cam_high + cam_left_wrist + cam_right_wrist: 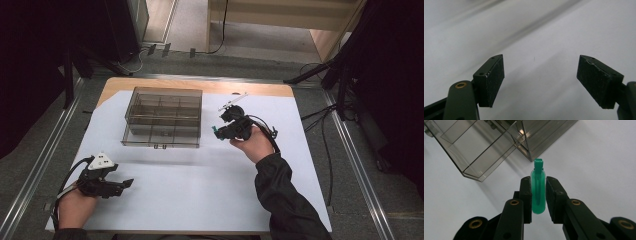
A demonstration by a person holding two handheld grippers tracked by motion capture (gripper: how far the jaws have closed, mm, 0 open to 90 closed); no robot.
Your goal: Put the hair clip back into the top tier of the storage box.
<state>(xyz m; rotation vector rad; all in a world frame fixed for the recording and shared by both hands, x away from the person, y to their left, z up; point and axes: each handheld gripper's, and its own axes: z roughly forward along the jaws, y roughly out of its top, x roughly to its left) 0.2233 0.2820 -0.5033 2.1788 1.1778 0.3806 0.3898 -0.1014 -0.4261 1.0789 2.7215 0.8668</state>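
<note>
A translucent green plastic clip (538,191), smooth and glossy, sits between matt black rubbery pads (551,195). The smoky clear plastic organiser box (163,117) gleams on a matt white paper-like sheet (200,190); pale wood (150,82) shows along the tabletop's far edge.

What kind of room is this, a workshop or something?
Probably a lab set up for filming hand work. A table with a white cover stands between metal floor rails, with loose cables beside it, and a person works at it with hand-held grippers near a clear compartment box.
</note>
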